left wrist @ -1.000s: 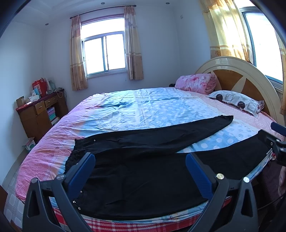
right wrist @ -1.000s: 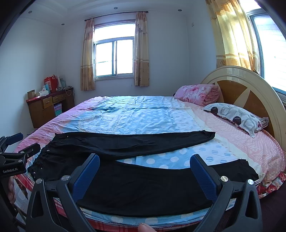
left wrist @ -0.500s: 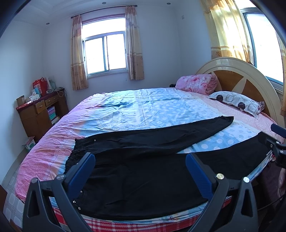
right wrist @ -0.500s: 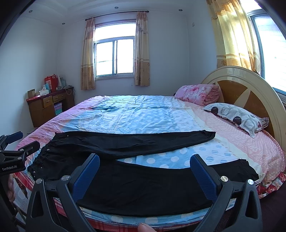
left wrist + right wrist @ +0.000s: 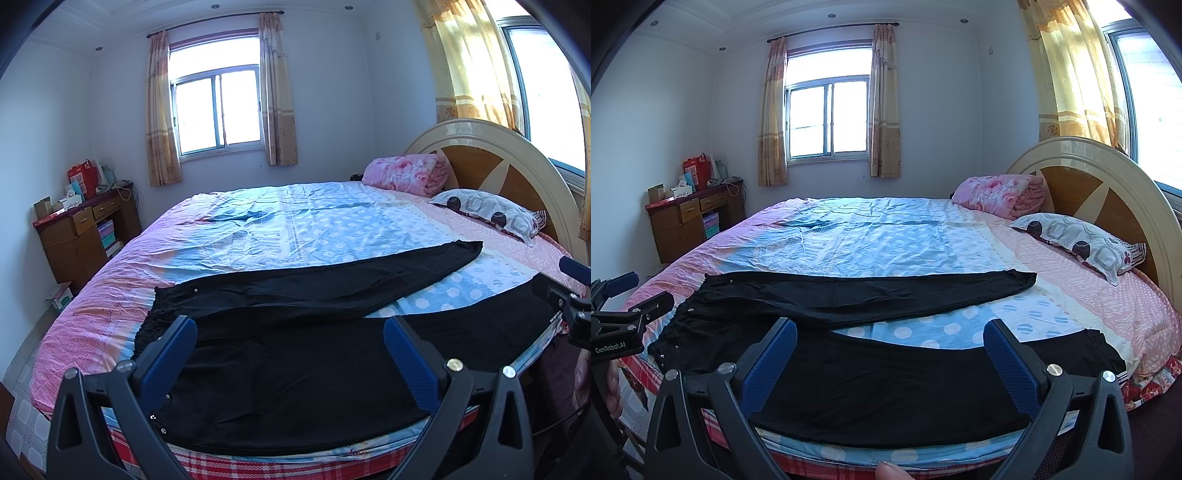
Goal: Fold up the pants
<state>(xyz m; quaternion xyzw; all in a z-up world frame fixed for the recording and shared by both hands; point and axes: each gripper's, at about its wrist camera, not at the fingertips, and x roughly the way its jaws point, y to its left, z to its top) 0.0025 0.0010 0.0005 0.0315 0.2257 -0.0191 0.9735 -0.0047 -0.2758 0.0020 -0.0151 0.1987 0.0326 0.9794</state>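
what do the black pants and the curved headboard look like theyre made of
Black pants: soft matte woven fabric, perhaps cotton; they lie limp with faint creases and a gathered waistband.
Curved headboard: glossy cream frame around brown panels with a wood-grain look, likely lacquered wood or laminate; window light reflects off its rim.

Left gripper frame: black plastic two-finger gripper (image 5: 290, 354), angular arms with triangular cut-outs at the base, seen in its own wrist view.
Left gripper pads: blue, ribbed rubber-like fingertips (image 5: 168, 360), long and rectangular.
Left gripper fasteners: round silver screw heads on each arm, two per side.
Left gripper marking: white lettering "GenRobot.AI" on its black body, legible in the right wrist view.
Right gripper frame: black plastic two-finger gripper (image 5: 890, 363), same angular build and cut-outs.
Right gripper pads: blue textured fingertips (image 5: 1010, 365).
Right gripper fasteners: silver screw heads, two per arm.
Right gripper marking: small white text, unreadable, in the left wrist view.
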